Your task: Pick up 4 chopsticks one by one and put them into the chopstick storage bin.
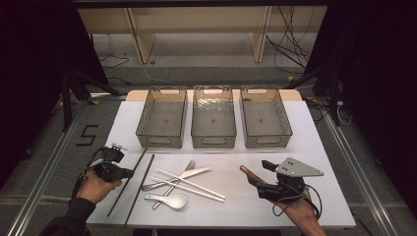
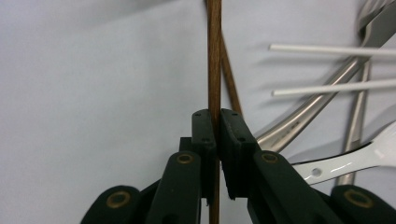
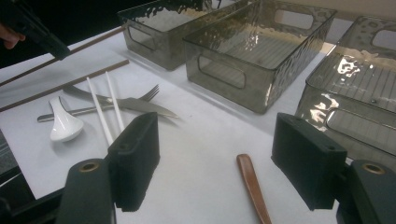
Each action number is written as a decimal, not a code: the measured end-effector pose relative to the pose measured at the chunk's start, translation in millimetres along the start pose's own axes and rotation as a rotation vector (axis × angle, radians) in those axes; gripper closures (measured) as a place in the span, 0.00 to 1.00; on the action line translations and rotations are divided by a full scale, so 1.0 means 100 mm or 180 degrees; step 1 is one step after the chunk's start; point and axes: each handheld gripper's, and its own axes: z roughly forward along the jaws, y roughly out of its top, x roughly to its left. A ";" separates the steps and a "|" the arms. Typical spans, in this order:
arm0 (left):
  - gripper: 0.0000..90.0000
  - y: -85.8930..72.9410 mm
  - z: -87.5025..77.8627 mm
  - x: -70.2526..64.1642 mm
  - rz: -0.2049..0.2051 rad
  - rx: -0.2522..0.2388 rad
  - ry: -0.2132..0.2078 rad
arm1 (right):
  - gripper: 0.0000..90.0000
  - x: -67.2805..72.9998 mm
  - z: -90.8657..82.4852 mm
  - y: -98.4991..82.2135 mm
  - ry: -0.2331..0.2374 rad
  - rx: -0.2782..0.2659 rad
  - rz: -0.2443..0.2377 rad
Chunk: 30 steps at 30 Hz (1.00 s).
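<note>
Looking down from the high view, the left hand-held gripper (image 1: 129,173) pinches a brown chopstick (image 1: 132,176) left of the cutlery pile (image 1: 182,183), three empty baskets (image 1: 213,118) beyond. In the left gripper view, its jaws clamp the stick (image 2: 214,60) firmly, probably for lifting. In the right gripper view, the right hand-held gripper (image 3: 219,158) gapes empty above a brown spoon (image 3: 252,184).

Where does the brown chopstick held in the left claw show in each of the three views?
High view: the held brown chopstick slants at lower left, gripped by the left claw.
Left gripper view: it runs straight up the middle, pinched between the jaws.
Right gripper view: a thin brown line at the far left edge.
Shared landmark: the white chopsticks.
</note>
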 end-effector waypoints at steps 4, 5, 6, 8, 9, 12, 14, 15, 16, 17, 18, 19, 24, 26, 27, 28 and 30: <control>0.93 0.03 -0.09 -0.02 0.0025 -0.0220 -0.0041 | 0.36 0.00 0.00 0.00 -0.0013 -0.0011 -0.0017; 0.93 0.04 -0.11 -0.04 0.0046 -0.0308 -0.0045 | 0.36 0.00 0.00 0.00 -0.0013 -0.0011 -0.0017; 0.93 0.05 -0.15 -0.05 0.0078 -0.0400 -0.0080 | 0.36 0.00 -0.01 0.00 -0.0013 -0.0018 -0.0016; 0.93 0.08 -0.21 -0.06 0.0073 -0.0560 -0.0100 | 0.36 0.00 -0.01 0.00 -0.0012 -0.0030 -0.0014; 0.93 0.09 -0.24 -0.07 0.0087 -0.0626 -0.0085 | 0.36 0.00 -0.01 0.00 -0.0011 -0.0034 -0.0017; 0.93 0.14 -0.29 -0.07 0.0092 -0.0757 -0.0109 | 0.36 0.00 -0.01 0.00 -0.0015 -0.0031 -0.0027; 0.93 0.16 -0.30 -0.05 0.0092 -0.0774 -0.0119 | 0.36 0.00 -0.01 0.00 -0.0008 -0.0041 -0.0019; 0.93 0.17 -0.31 -0.04 0.0073 -0.0795 -0.0135 | 0.36 0.00 -0.01 0.00 -0.0004 -0.0046 -0.0025; 0.93 0.19 -0.31 -0.03 0.0058 -0.0812 -0.0150 | 0.36 0.00 -0.01 0.00 -0.0007 -0.0051 -0.0015; 0.93 0.20 -0.32 -0.02 0.0053 -0.0828 -0.0152 | 0.36 0.00 -0.01 0.00 -0.0007 -0.0051 -0.0015; 0.93 0.22 -0.33 -0.01 0.0067 -0.0839 -0.0145 | 0.36 0.00 -0.01 0.00 -0.0007 -0.0053 -0.0007; 0.93 0.24 -0.34 -0.01 0.0063 -0.0854 -0.0145 | 0.36 0.00 -0.02 0.00 -0.0008 -0.0054 -0.0005; 0.93 0.39 -0.41 0.00 0.0087 -0.0987 -0.0197 | 0.36 0.00 -0.01 0.00 -0.0002 -0.0053 0.0005; 0.93 0.46 -0.44 0.00 0.0101 -0.1044 -0.0224 | 0.36 -0.01 -0.01 0.01 -0.0002 -0.0058 0.0005; 0.93 0.49 -0.45 0.00 0.0099 -0.1079 -0.0235 | 0.36 -0.01 -0.02 0.01 -0.0004 -0.0067 0.0015; 0.93 0.52 -0.47 0.00 0.0100 -0.1104 -0.0242 | 0.36 -0.01 -0.02 0.01 -0.0003 -0.0066 0.0010; 0.93 0.59 -0.50 0.00 0.0099 -0.1164 -0.0248 | 0.36 0.00 -0.02 0.01 0.0000 -0.0075 0.0017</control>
